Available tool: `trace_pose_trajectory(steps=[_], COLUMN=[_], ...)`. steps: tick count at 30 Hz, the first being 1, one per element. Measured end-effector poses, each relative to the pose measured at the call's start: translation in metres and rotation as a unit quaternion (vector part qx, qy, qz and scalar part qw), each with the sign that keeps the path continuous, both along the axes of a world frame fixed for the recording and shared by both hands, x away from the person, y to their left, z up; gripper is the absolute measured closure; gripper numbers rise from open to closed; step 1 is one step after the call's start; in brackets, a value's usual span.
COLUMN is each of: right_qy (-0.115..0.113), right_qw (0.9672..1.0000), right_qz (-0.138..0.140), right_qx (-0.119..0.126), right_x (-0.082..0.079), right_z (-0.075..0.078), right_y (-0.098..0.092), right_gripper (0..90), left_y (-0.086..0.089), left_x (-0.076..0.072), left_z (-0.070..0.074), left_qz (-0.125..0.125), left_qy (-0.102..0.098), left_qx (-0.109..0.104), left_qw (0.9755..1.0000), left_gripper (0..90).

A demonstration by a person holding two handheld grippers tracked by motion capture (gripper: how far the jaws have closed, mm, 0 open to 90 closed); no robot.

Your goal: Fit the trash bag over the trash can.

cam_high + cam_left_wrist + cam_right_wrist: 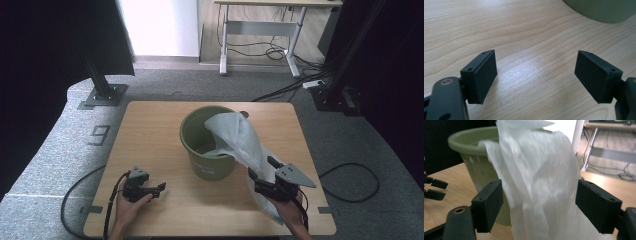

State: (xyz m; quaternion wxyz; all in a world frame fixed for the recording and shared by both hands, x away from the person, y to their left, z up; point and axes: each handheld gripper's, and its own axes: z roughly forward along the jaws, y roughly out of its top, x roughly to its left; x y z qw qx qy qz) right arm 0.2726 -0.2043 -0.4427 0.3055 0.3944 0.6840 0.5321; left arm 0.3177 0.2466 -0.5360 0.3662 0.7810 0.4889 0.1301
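An olive green bucket [200,167] stands upright at the middle of the wooden table [150,130]. A thin white plastic bag [240,137] hangs over its right rim and trails down onto the table at the right. My right gripper [261,169] is by the bucket's right side, open, and the bag [536,182] hangs loosely between its pads in front of the bucket [466,142]. My left gripper [161,189] rests low near the front left of the table, open with nothing between its pads [536,75]. The bucket's base [599,10] lies ahead of it.
A person's hands hold both grippers from the front edge. A cable trails from each gripper off the table. Black frame posts [102,82] stand on the carpet behind the table, and a desk with cables [260,30] is farther back.
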Motion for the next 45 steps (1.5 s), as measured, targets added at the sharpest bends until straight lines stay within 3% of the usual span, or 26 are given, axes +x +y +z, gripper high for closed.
trace_pose_trajectory(steps=[9,14,16,21,25,31,38,41,45], right_qy=[0.029,0.042,0.042,0.017,-0.010,-0.041,-0.064,-0.067,-0.067], right_qw=[0.9993,0.9980,0.9977,0.9979,0.9977,0.9967,0.9958,0.9959,0.9959], right_qz=[-0.024,-0.045,-0.048,-0.051,-0.059,-0.062,-0.051,-0.041,-0.029], right_qx=[-0.004,-0.017,-0.021,-0.036,-0.031,-0.032,-0.042,-0.044,-0.053], right_x=[0.003,0.007,0.007,0.008,0.009,0.016,0.030,0.034,0.039], right_z=[-0.027,-0.037,-0.042,-0.049,-0.036,0.002,0.037,0.046,0.053], right_y=[0.012,0.012,0.009,0.000,-0.010,-0.019,-0.013,-0.009,-0.001], right_gripper=[17.9,24.4,35.4,70.1,83.2,86.8,86.7,86.7,86.3], left_y=[-0.001,0.000,0.001,0.001,0.001,0.001,-0.001,-0.002,-0.010], left_x=[0.000,-0.001,-0.001,-0.001,-0.003,-0.007,-0.013,-0.015,-0.018], left_z=[0.000,0.001,0.001,0.004,0.010,0.033,0.058,0.072,0.097], left_qz=[0.000,0.002,0.003,0.010,0.019,0.011,0.012,0.013,0.033], left_qy=[0.000,-0.003,-0.005,-0.010,-0.019,-0.039,-0.071,-0.086,-0.125], left_qx=[0.000,-0.001,-0.003,-0.027,-0.037,-0.079,-0.059,-0.062,-0.056], left_qw=[1.0000,1.0000,1.0000,0.9995,0.9989,0.9961,0.9956,0.9943,0.9901], left_gripper=[17.9,17.9,17.9,18.7,19.2,19.4,19.2,19.9,19.4])
